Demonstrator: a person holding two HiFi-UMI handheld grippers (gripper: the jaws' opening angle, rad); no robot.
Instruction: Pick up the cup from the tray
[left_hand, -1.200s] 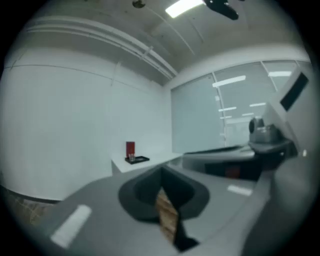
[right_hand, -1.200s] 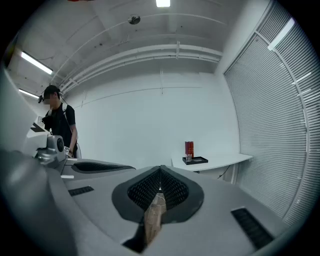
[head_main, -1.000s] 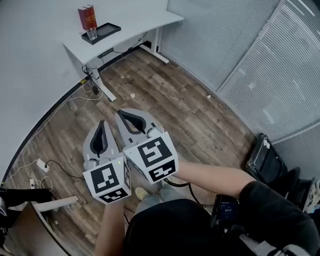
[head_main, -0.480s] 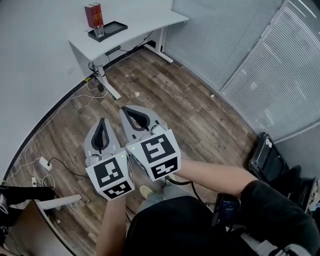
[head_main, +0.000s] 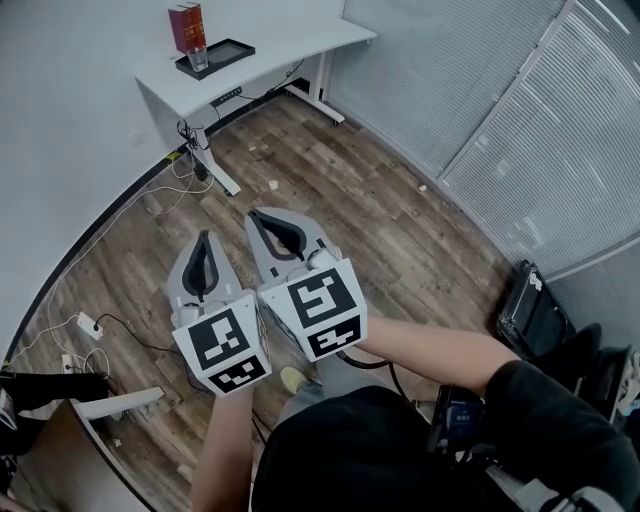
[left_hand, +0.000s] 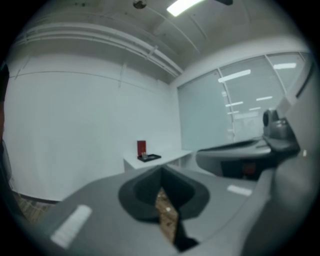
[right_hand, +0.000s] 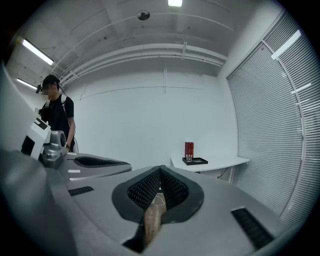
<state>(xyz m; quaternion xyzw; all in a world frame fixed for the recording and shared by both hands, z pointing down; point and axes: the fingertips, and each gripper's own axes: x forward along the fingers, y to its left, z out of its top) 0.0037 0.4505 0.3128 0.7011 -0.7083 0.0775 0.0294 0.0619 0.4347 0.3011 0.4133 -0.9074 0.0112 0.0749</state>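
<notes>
While the person holds both tools out over the brown wood-plank floor (head_main: 330, 190), the left gripper (head_main: 205, 238), grey with a black-and-white marker cube at its rear, has its jaws closed tip to tip with nothing between them. Only floor shows through the slot behind the tips in the left gripper view. The matching right gripper (head_main: 256, 216) sits just beside it, nearly touching. Its ribbed black pads (right_hand: 172, 189) are pressed together at the tip and hold nothing.

The small clear glass cup (head_main: 199, 60) stands upright in the shallow black rectangular tray (head_main: 232, 49), at the tray's left end as seen from the head view. It is just in front of a tall dark-red box (head_main: 186, 26), which also stands on the tray. The tray rests on a white desk with white legs (head_main: 285, 45) against the pale wall, well apart from both grippers. Each gripper view shows the desk straight ahead past the closed tips.

Cables and a white power strip (head_main: 84, 325) lie on the floor along the wall. Grey slatted blinds (head_main: 560, 150) cover the right side of the room. In the right gripper view a person in black clothing (right_hand: 59, 122) stands at the left.
</notes>
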